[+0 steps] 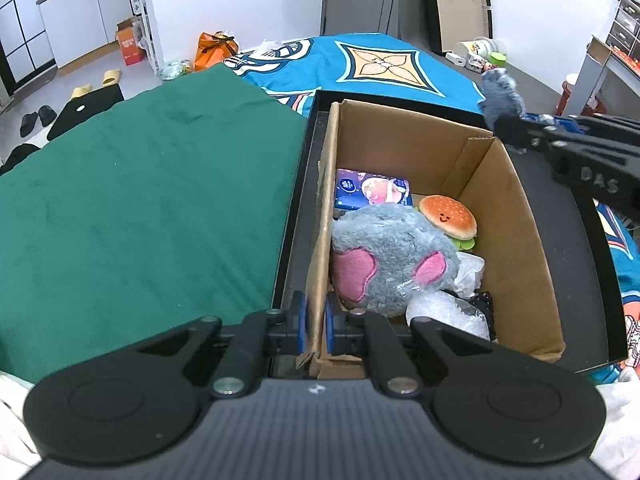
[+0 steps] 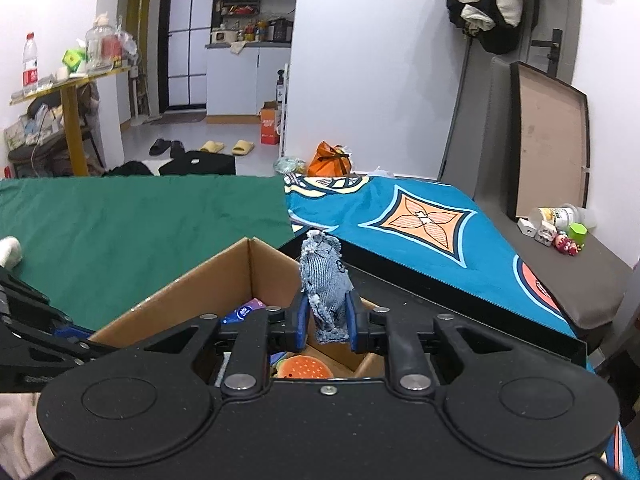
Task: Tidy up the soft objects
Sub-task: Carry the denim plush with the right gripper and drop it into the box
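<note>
Clamped on the near wall of the cardboard box, the left gripper has one blue pad on each side of the flap. Inside lie a grey plush with pink ears, a burger plush, a blue packet and crumpled plastic. Above the box's far corner, the right gripper grips a small denim toy, possibly a mouse. Green cloth lies beside the box.
</note>
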A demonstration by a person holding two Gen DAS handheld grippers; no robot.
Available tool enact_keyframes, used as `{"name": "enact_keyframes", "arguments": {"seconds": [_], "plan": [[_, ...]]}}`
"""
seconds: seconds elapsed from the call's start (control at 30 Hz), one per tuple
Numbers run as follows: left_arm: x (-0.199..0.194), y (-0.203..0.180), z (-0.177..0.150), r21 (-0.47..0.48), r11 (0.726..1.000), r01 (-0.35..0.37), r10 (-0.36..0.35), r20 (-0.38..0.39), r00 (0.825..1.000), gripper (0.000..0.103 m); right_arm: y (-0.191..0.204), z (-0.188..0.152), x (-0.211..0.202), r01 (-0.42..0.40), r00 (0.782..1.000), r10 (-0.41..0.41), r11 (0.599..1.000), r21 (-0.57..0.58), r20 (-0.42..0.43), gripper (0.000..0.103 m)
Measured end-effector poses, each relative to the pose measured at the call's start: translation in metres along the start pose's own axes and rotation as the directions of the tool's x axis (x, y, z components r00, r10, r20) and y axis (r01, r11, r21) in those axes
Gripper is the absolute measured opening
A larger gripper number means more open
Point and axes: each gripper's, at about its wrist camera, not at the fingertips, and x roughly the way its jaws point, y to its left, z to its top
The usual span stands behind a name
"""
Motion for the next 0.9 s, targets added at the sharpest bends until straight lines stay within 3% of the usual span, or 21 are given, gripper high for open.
{"name": "enact_keyframes", "arguments": {"seconds": [0.07,0.13,0.6,0.7,0.83,0.9], "plan": [[-0.001,0.000,0.000,0.001,1.000,0.001,-0.001,-0.003,1.000,0.009,0.004,-0.002,0.003,0.043,0.999,-0.043,0.998,-0.041,-0.004,0.033],[-0.002,0.001,0.000,-0.001,1.000,0.006,-0.006,-0.006,1.000,0.009,0.005,-0.004,0.001,0.060,0.998,-0.061,0.997,-0.047,-0.001,0.037],[-0.012,-0.006,0.005,0.004,0.999,-0.043,0.043,-0.009,0.999,0.013,-0.018,-0.023,-0.024,0.056,0.998,-0.056,0.996,0.076,-0.004,0.043],[-0.017,-0.010,0.005,0.006,0.998,-0.063,0.063,-0.003,0.998,0.019,-0.026,-0.027,-0.030,0.044,0.999,-0.045,0.992,0.120,0.004,0.049],[-0.022,-0.018,0.004,0.007,0.996,-0.093,0.093,0.010,0.996,0.041,-0.034,-0.032,-0.039,0.023,0.999,-0.026,0.988,0.154,0.021,0.059],[-0.024,-0.022,0.004,0.014,0.994,-0.109,0.109,0.015,0.994,0.045,-0.039,-0.034,-0.043,0.009,0.999,-0.014,0.985,0.171,0.031,0.064]]}}
